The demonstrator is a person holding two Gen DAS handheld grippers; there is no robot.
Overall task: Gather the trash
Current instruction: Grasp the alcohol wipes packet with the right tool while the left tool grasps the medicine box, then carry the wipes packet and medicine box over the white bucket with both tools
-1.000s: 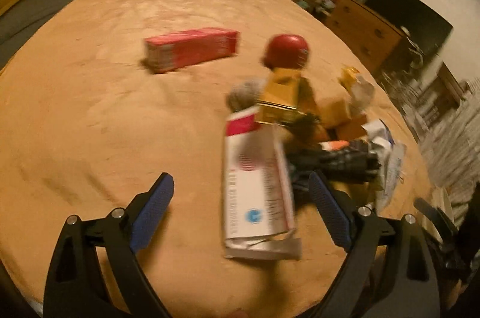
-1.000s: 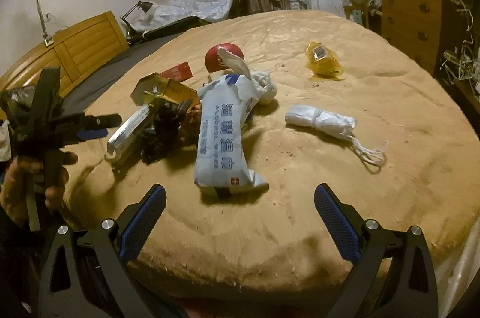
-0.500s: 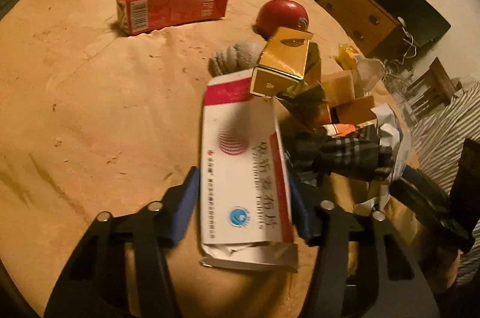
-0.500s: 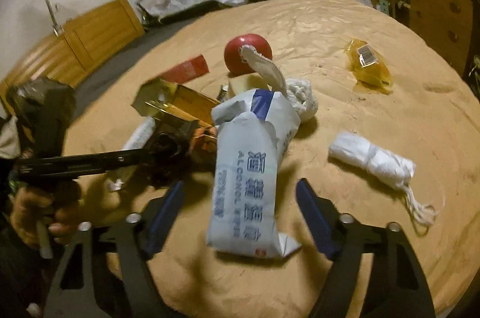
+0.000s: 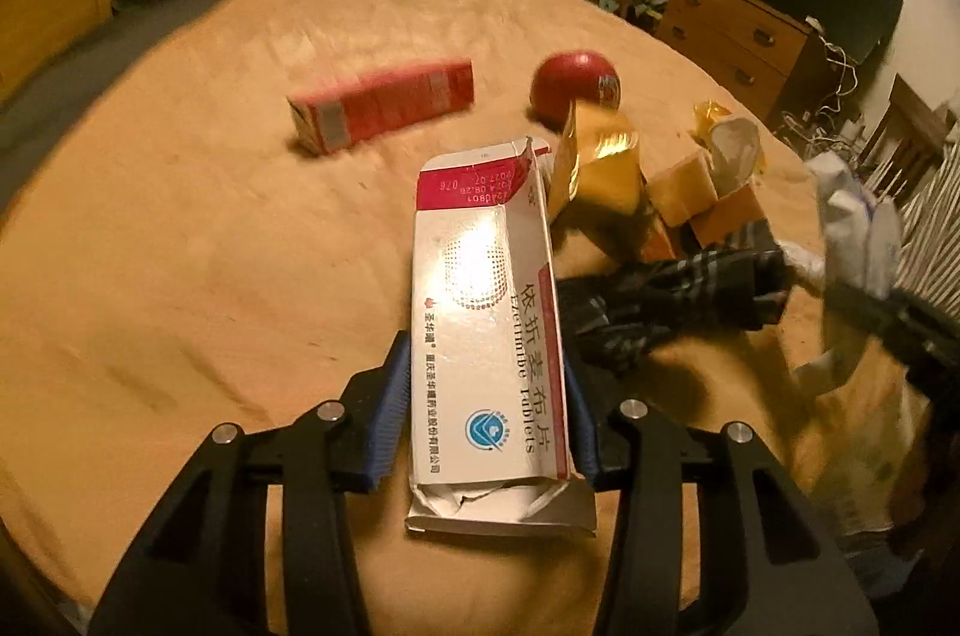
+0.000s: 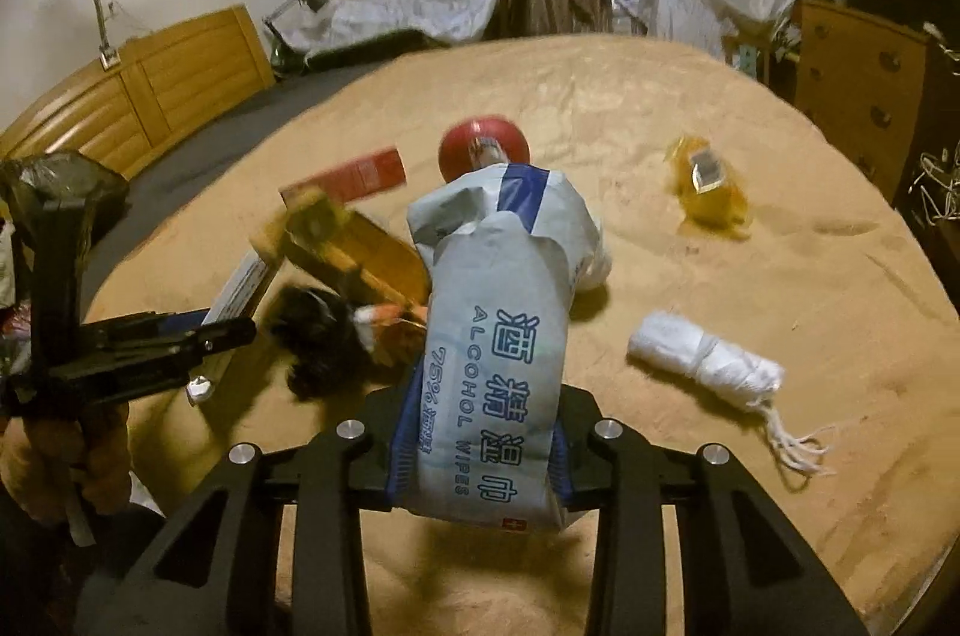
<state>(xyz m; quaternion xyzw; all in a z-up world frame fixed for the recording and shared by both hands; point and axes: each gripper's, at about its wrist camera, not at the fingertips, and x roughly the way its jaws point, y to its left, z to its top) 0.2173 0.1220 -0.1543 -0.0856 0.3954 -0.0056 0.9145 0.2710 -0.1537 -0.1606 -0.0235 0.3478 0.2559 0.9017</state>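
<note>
My left gripper (image 5: pixel 487 396) has its jaws closing, and the blue pads press both sides of a white and red tablet box (image 5: pixel 480 312) with a torn near end. My right gripper (image 6: pixel 483 438) is closing too, squeezing a pale blue alcohol wipes pack (image 6: pixel 498 288) that stands up between its pads. Both items sit over the orange blanket (image 6: pixel 660 96). In the right wrist view the left gripper (image 6: pixel 150 342) shows at the left edge, held by a hand.
On the blanket lie a red carton (image 5: pixel 384 105), a red round object (image 5: pixel 573 87), a gold box (image 5: pixel 600 162), a dark plaid cloth (image 5: pixel 678 300), a rolled white cloth (image 6: pixel 705 363) and a yellow wrapper (image 6: pixel 708 186). A wooden dresser (image 5: pixel 738 36) stands at the right.
Both pairs of jaws went from wide open to pinching their items. The left gripper slid forward around the tablet box, and the right one came up around the wipes pack.
</note>
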